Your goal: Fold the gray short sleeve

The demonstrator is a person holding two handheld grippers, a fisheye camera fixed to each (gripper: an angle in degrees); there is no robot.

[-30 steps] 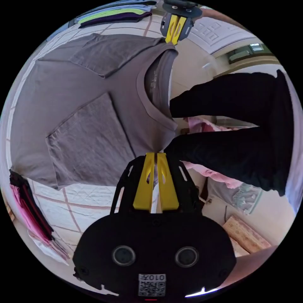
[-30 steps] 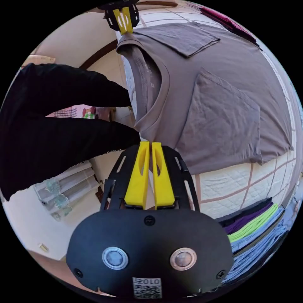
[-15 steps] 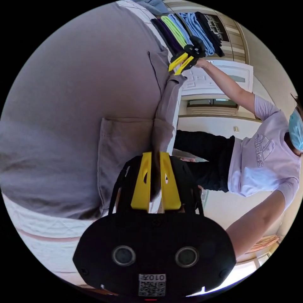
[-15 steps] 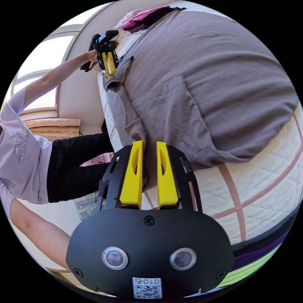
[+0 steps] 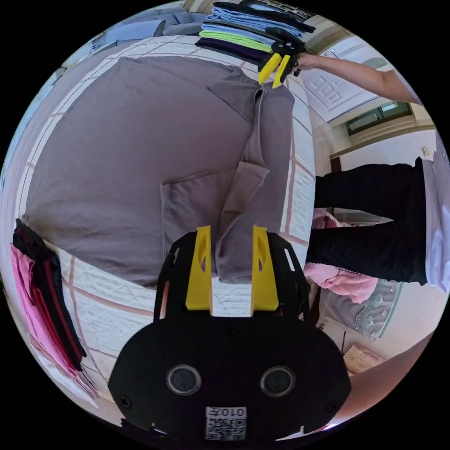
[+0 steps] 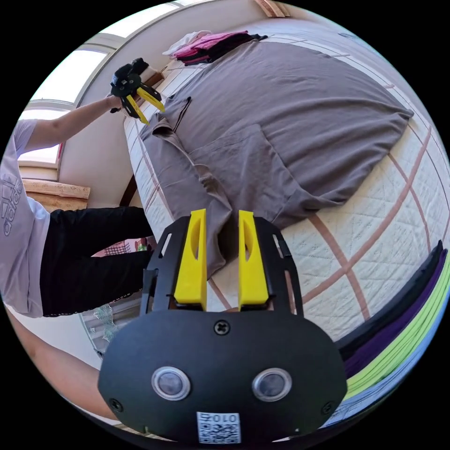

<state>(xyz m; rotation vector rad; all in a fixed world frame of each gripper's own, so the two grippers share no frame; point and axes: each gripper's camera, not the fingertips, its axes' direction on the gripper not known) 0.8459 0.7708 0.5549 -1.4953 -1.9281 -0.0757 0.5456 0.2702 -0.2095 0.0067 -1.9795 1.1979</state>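
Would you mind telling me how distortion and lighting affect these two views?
Left gripper view: fisheye bulges the gray shirt and bends the quilt's lines; lighting is even. Right gripper view: same curving, and the window behind the left gripper is blown out white.

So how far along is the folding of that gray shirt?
Partway. Done: both sleeves of the gray shirt lie turned in on its body, and the collar end is folded over along the quilt's near edge. In hand: nothing; the left gripper and right gripper both stand open at that folded edge. Left: the long body likely needs more folds.
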